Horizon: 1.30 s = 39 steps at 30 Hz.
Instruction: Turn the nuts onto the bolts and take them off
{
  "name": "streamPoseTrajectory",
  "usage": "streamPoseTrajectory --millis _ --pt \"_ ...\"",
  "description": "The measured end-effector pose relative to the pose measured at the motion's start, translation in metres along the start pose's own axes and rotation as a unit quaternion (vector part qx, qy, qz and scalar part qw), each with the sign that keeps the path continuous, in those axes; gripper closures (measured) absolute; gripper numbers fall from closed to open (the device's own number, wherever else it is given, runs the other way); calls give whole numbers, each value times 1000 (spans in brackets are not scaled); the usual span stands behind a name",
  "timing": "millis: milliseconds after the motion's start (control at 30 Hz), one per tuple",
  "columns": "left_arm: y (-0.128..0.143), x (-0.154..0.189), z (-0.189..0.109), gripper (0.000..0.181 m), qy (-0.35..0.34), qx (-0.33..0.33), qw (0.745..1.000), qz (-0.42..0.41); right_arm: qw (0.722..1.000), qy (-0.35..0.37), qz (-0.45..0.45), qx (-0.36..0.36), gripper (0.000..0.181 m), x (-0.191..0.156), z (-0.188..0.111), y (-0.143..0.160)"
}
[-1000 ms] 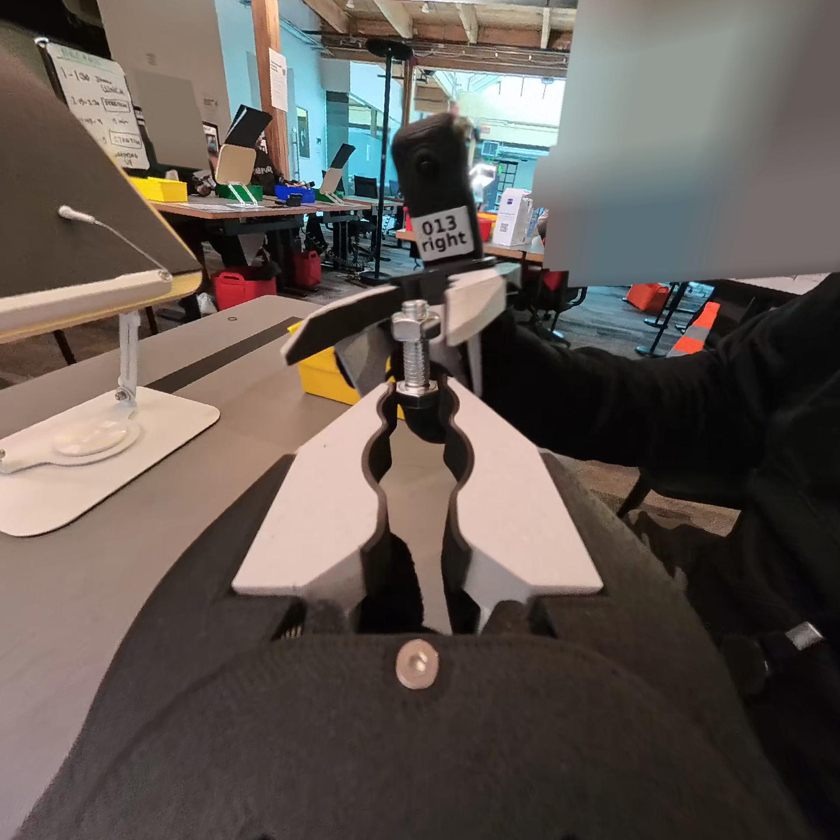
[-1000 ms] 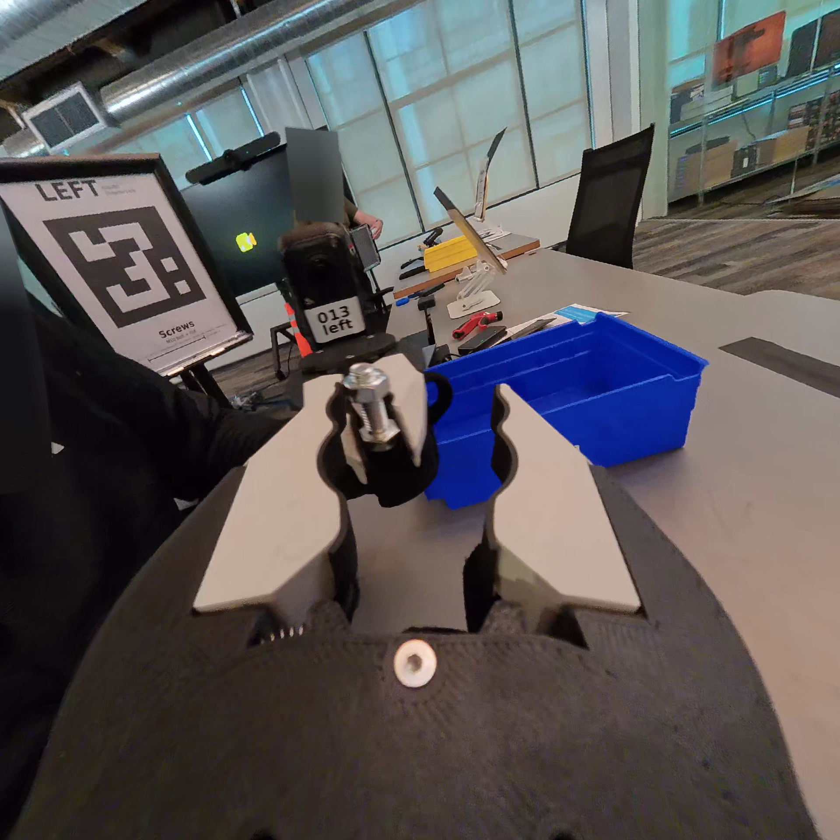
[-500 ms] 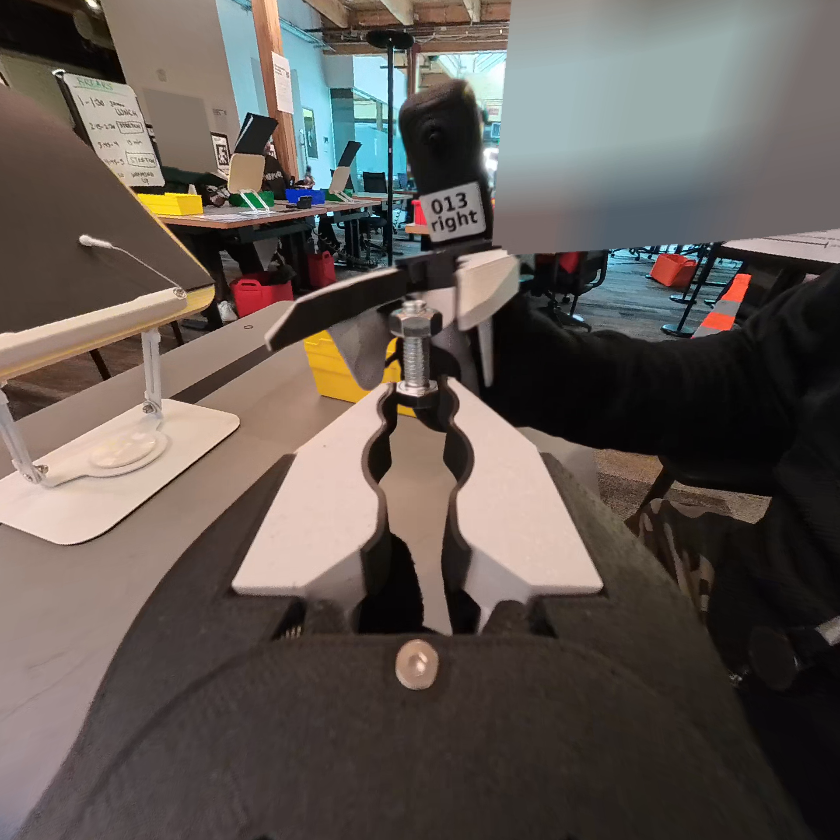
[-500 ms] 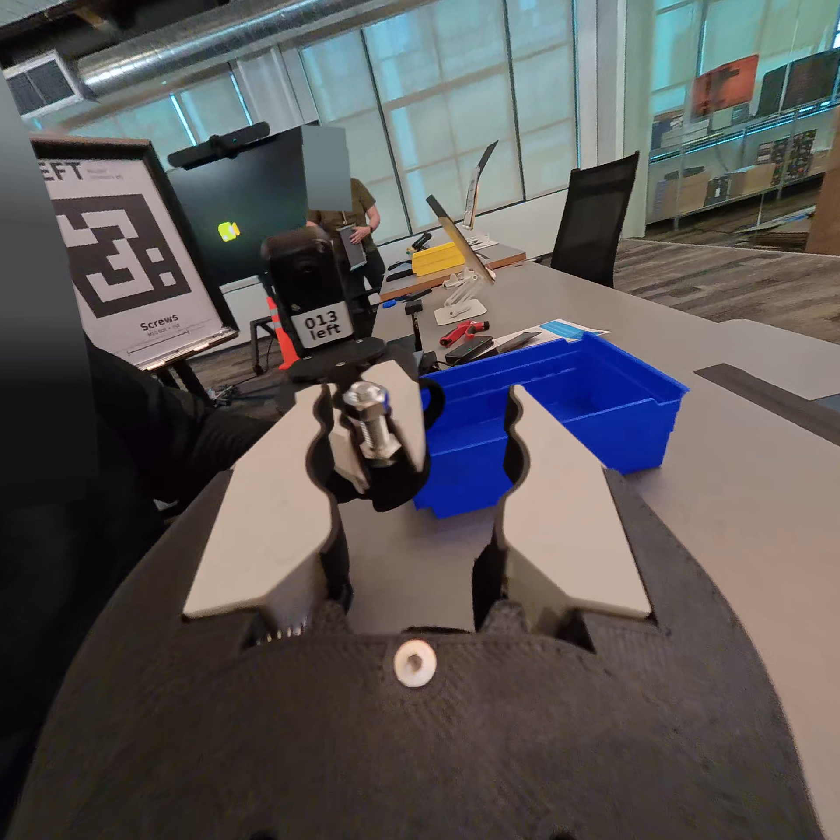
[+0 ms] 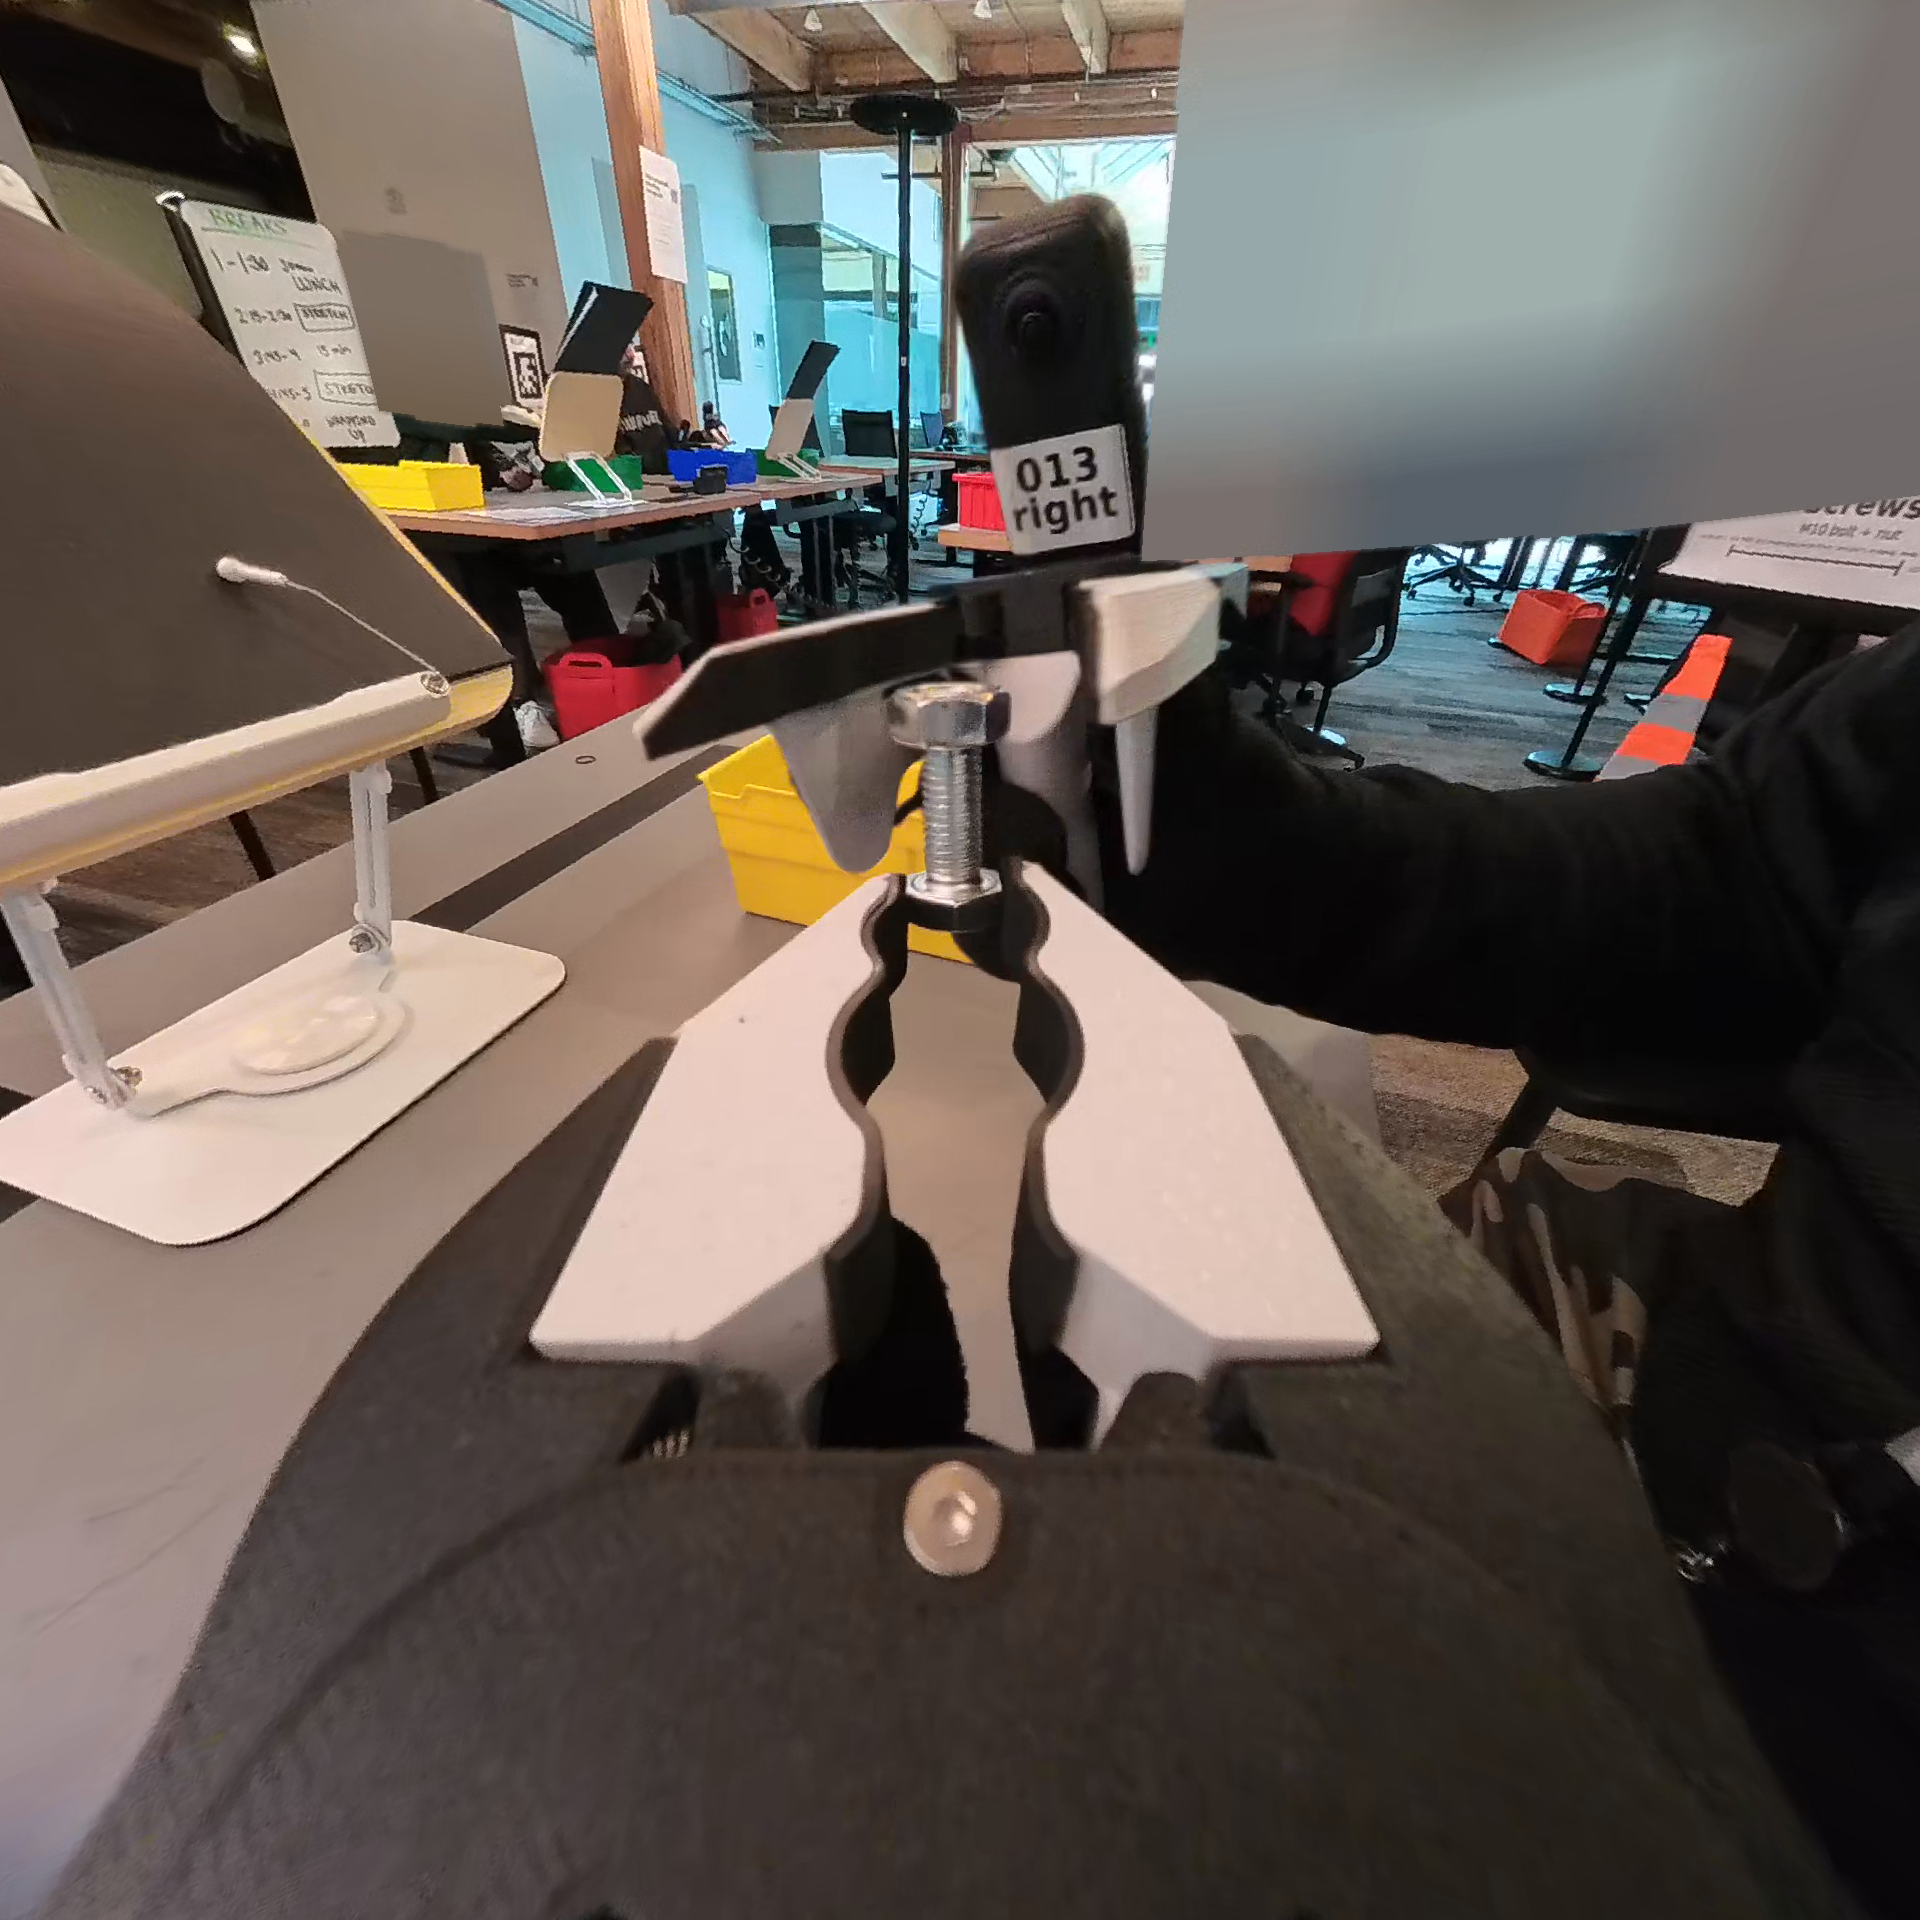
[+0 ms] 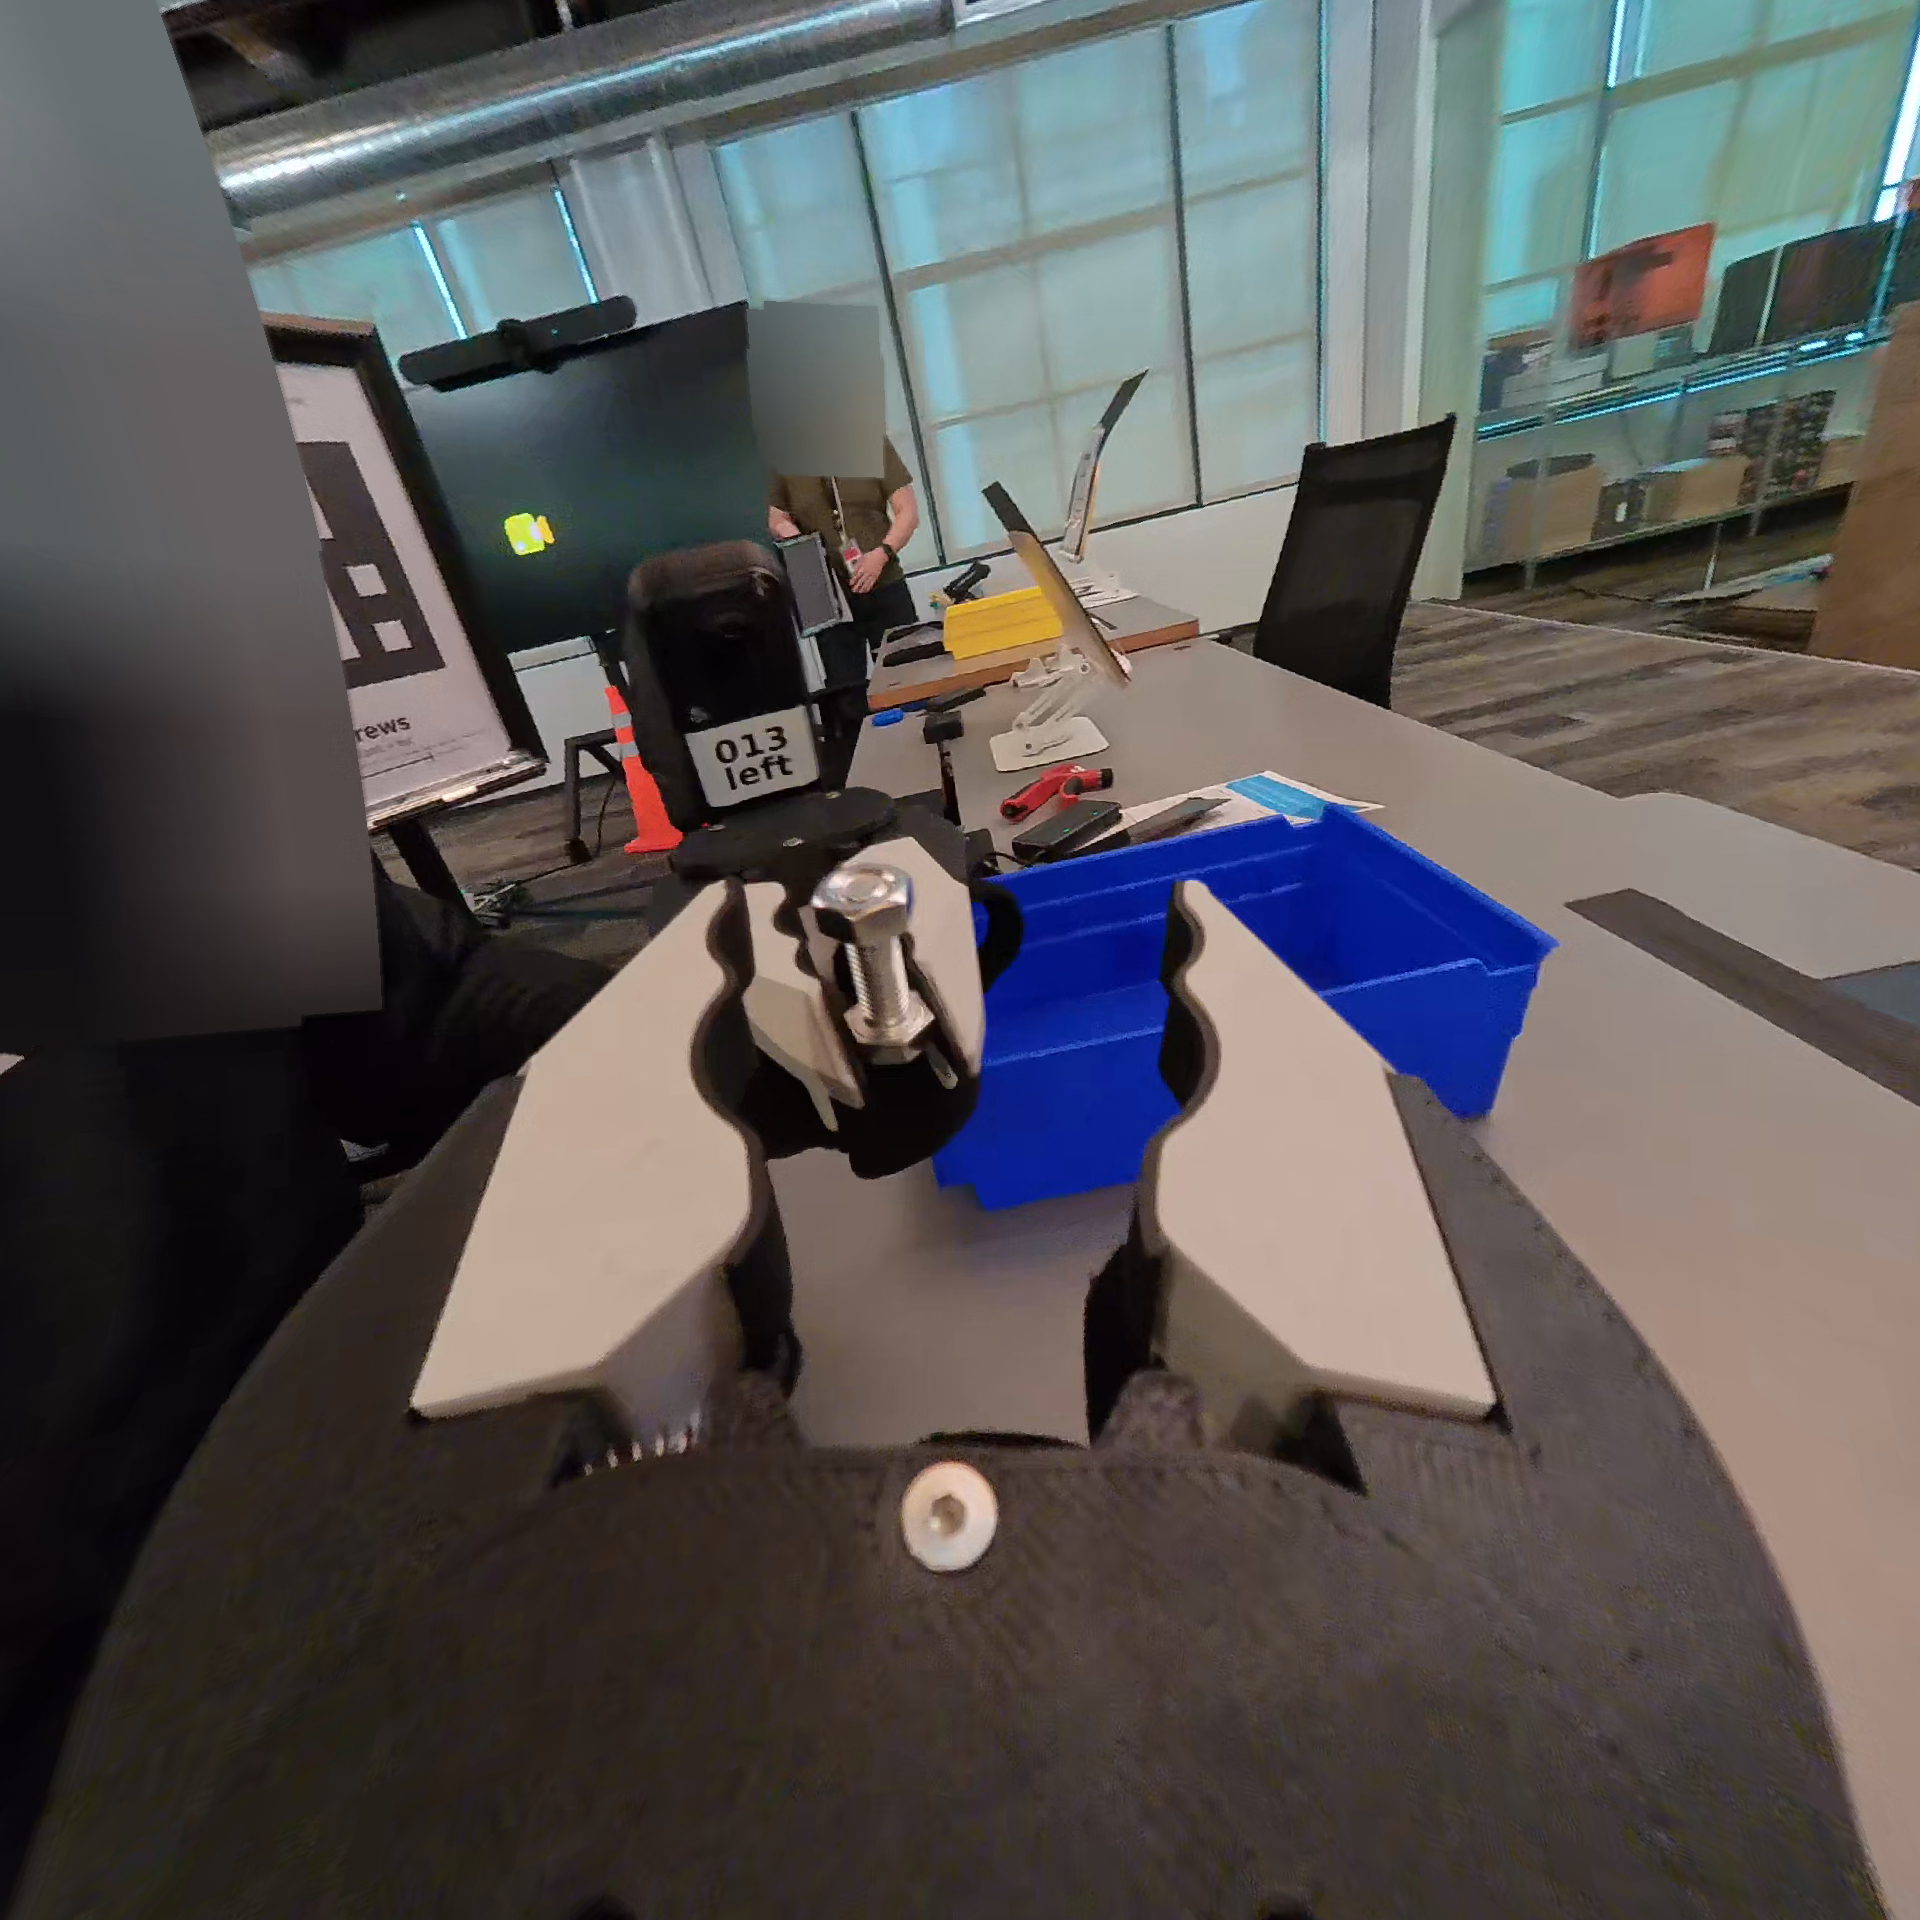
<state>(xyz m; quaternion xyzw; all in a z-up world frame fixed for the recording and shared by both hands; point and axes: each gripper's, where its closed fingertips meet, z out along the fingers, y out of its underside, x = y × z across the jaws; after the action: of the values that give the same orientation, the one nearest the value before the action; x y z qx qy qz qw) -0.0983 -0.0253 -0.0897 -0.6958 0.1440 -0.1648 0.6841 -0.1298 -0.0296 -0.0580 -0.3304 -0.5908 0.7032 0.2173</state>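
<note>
Left wrist view: close behind own fingers (image 5: 727,1143), facing right across the bench (image 5: 208,1403), toward the yellow bin (image 5: 790,842).
Right wrist view: close, facing left, blue bin (image 6: 1351,987) beyond.
Shared: bolt (image 5: 951,790) (image 6: 878,966) between them.

One bolt (image 5: 951,790), one nut (image 5: 952,886) on its thread, two grippers, left gripper (image 5: 953,904) and right gripper (image 6: 951,997), one yellow bin (image 5: 790,842) at the desk (image 5: 208,1351) far edge, one blue bin (image 6: 1299,997), one white tablet stand (image 5: 260,1049), two traffic cones
</note>
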Motion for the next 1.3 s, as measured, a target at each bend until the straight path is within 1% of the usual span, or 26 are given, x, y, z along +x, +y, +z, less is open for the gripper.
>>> streamPoseTrajectory --millis 100,133,167,200,267,333,467,533,600,633,667,700,733,800,900,1000,1067,1133,1167,1200,1233,1300 --pt "-5 0 -2 165 -2 5 1000 2 999 24 27 6 107 17 -9 3" --pt "-9 2 -4 165 4 12 1000 4 998 43 38 7 130 28 -17 6" --pt "-10 3 -4 165 4 12 1000 7 997 61 46 6 130 38 -26 10" --pt "-10 2 -4 165 1 8 1000 12 996 66 58 10 128 44 -33 12" --pt "-7 0 -3 165 -5 2 1000 15 996 53 71 24 119 42 -38 8" --pt "-3 -3 -3 165 -5 1 1000 4 998 34 46 20 111 28 -32 2" --pt "2 0 1 165 -3 -7 1000 7 1000 7 16 3 107 4 -9 -2" --pt "0 2 2 165 0 -6 1000 10 1000 6 18 -1 108 4 -5 0" --pt "-2 2 0 165 -3 -4 1000 11 1000 18 21 2 105 12 -10 2" --pt "-4 2 -1 165 -2 1 1000 11 999 40 29 3 119 24 -17 4" --pt "-7 2 -3 166 2 7 1000 7 997 68 38 -1 128 38 -27 10" --pt "-8 1 -3 165 0 7 1000 6 995 83 51 -3 124 48 -34 16" --pt "-7 0 -3 165 -3 5 1000 9 995 81 65 -1 121 51 -38 18" --pt "-4 -3 -3 165 -7 1 1000 8 996 63 60 10 115 42 -37 13" --pt "2 -5 -2 165 -9 -6 1000 1 999 32 22 1 108 19 -22 5" --pt "5 -3 0 165 -8 -12 1000 5 1000 21 18 -2 108 9 -11 3" --pt "5 -2 1 165 -7 -12 1000 8 999 22 23 -6 109 10 -8 5" --pt "3 -1 0 165 -6 -10 1000 7 999 32 28 -6 108 17 -11 8" --pt "2 -1 -1 165 -4 -8 1000 8 998 47 36 -4 119 24 -16 10" --pt "1 0 -1 165 -2 -8 1000 9 997 69 44 -5 122 35 -22 13" --pt "0 -1 -2 165 -4 -7 1000 12 995 79 55 -2 121 41 -27 15" --pt "1 -2 -1 165 -5 -8 1000 11 996 59 66 5 117 38 -29 14"
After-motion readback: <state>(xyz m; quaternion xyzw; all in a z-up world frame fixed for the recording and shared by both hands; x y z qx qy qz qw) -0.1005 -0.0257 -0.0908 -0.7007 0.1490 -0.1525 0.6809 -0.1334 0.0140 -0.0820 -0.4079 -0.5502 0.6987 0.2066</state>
